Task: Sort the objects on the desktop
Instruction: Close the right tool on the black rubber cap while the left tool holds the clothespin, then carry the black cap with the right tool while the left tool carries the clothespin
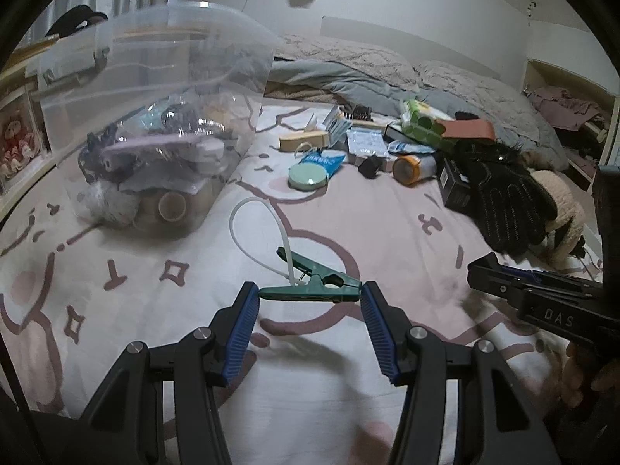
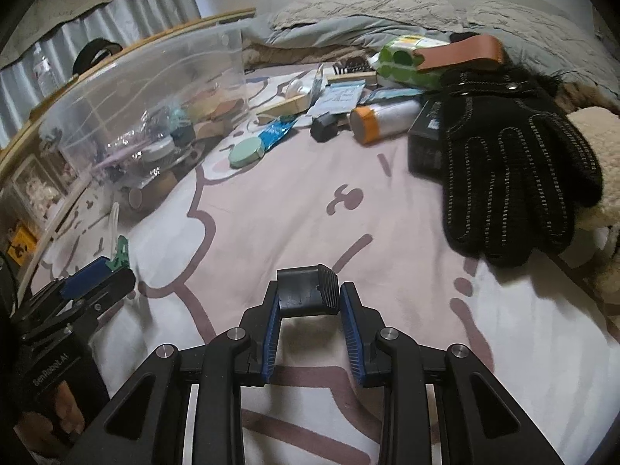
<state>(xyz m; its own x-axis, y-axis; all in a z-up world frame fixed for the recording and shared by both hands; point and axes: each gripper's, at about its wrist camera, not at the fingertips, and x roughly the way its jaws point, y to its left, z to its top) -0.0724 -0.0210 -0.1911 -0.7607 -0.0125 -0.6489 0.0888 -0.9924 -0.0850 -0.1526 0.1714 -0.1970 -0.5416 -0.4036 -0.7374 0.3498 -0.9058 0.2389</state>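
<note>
1. The left hand-held gripper [image 1: 310, 296] grasps a green plastic spring clip [image 1: 310, 290] end to end between its blue ribbed pads; a loop of thin translucent white tubing [image 1: 254, 228] hangs from the clip above the bedspread.
2. The right hand-held gripper [image 2: 309, 298] is clenched on a small black plastic block with a ribbed edge [image 2: 308, 290], held clear of the bedspread.
3. Beyond the left hand-held gripper stands a clear plastic storage box [image 1: 155, 77]. Inside it lie a lilac brush-like piece, clear wrappers, a grey fluffy item and a beige cup on its side; the rest is too jumbled to tell apart.
4. Well apart from the box, further back on the bed, lies a pile: a mint-green round tin [image 1: 308, 178], a blue sachet [image 1: 323, 161], a wooden block [image 1: 302, 141], a silver can with an orange cap [image 2: 383, 116], a small black cube-shaped piece [image 2: 323, 126], a green dotted pack [image 2: 403, 60] and a brown leather strap [image 2: 461, 52].
5. A black knit glove with grey stitching [image 2: 511, 174] rests partly on a black box [image 2: 424, 143], near a cream fleecy item.
6. Everything lies on a white bedspread with pink cartoon outlines [image 2: 310, 201]; grey rumpled bedding [image 1: 348, 73] lies at the head of the bed, and a curtain hangs beyond the box.
</note>
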